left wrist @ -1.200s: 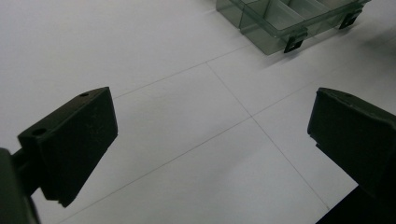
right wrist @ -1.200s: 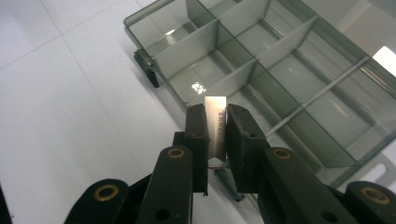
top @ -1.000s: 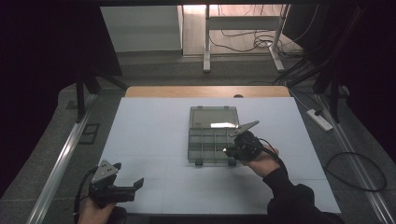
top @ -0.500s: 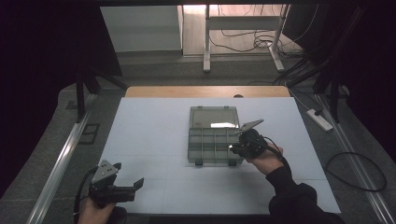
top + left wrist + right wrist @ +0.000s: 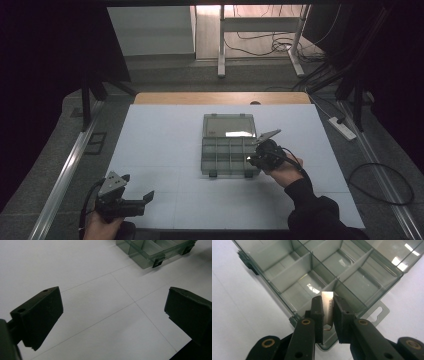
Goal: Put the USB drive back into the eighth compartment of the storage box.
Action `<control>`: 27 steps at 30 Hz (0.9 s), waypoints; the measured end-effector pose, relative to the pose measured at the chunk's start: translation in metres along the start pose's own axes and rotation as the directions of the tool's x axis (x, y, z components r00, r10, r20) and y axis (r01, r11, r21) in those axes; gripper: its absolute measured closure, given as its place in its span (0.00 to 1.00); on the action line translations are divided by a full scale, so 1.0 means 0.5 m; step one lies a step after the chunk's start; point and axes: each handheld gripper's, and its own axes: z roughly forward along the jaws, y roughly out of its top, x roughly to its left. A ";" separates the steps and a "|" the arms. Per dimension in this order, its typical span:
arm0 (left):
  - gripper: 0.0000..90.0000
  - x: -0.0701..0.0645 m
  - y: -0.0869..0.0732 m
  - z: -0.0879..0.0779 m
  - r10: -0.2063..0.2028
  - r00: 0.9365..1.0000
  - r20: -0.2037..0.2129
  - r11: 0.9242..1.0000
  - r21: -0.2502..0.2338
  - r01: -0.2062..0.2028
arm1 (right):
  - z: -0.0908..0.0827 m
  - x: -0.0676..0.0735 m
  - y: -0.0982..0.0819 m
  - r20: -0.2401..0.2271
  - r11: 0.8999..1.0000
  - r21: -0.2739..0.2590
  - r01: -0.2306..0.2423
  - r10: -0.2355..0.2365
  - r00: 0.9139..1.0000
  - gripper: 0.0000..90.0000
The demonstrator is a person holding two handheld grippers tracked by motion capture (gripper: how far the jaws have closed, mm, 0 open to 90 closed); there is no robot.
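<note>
Right gripper [image 5: 328,308] clamped on small white eraser [image 5: 328,305], held upright over a near-edge compartment of the clear organizer box [image 5: 287,275]. Box sits mid-table on white mat [image 5: 165,145], lid open flat behind it. Left gripper [image 5: 112,312] released, jaws wide apart, nothing between, hovering low over mat near the front-left corner, well apart from box [image 5: 150,252].

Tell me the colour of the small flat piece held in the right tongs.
White, with dark lettering: small flat piece, clearest in the right gripper view.
</note>
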 end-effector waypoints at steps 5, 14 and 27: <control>0.02 0.000 0.000 0.000 -0.001 1.000 0.000 1.000 0.000 0.001 | 0.012 0.000 -0.004 0.015 1.000 0.021 0.006 -0.006 1.000 0.87; 0.02 0.001 0.000 0.000 -0.003 1.000 0.002 1.000 0.000 0.003 | 0.028 0.002 -0.008 0.019 0.999 0.049 0.014 -0.015 1.000 0.86; 0.02 0.001 0.000 0.000 -0.005 1.000 0.002 1.000 0.000 0.005 | 0.004 0.001 -0.004 -0.003 1.000 -0.004 -0.024 0.024 1.000 0.78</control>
